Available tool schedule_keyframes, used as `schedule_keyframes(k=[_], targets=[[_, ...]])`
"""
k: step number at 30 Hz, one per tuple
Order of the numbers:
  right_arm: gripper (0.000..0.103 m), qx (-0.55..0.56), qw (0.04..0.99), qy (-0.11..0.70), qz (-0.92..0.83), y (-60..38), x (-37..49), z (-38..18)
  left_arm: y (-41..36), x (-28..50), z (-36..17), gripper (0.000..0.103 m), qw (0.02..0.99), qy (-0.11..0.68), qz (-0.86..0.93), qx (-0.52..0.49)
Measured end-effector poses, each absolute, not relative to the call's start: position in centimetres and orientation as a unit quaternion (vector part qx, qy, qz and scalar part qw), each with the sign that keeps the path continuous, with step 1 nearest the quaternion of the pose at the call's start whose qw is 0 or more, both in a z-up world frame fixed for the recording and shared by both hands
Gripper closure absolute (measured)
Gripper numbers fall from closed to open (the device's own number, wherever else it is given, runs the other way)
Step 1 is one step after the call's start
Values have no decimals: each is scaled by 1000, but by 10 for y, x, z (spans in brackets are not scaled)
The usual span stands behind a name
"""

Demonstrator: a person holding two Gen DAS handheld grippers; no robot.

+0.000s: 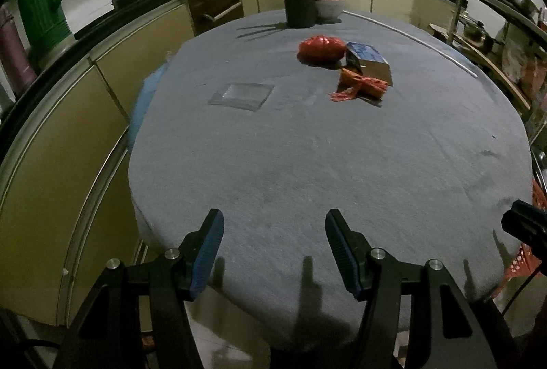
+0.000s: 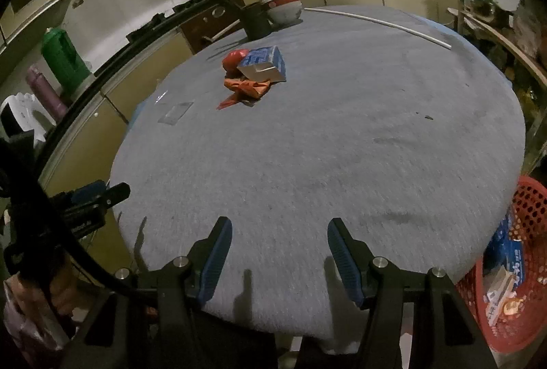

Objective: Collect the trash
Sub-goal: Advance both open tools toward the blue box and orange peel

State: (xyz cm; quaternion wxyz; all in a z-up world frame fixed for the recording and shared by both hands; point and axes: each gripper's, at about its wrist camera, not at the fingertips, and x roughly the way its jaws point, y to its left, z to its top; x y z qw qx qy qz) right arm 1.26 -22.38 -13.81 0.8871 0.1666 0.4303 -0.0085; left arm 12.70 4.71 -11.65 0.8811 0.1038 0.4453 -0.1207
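With both tongs, left gripper (image 1: 275, 254) and right gripper (image 2: 278, 261), half-open and empty, I'd pinch the light, crinkly orange foil wrapper (image 1: 362, 85) at its twisted end.

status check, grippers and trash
Left gripper and right gripper open, empty, at near table edge. Red bag, blue box, orange wrapper clustered far side. Path clear.

Dim, grainy, fisheye-warped edges.
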Motion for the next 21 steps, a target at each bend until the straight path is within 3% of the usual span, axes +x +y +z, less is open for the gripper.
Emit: schedule_keyframes(k=[21], targets=[[40,141,897,418,7,-223,58,-128,44,166,-105,40,893,426,-102,105]])
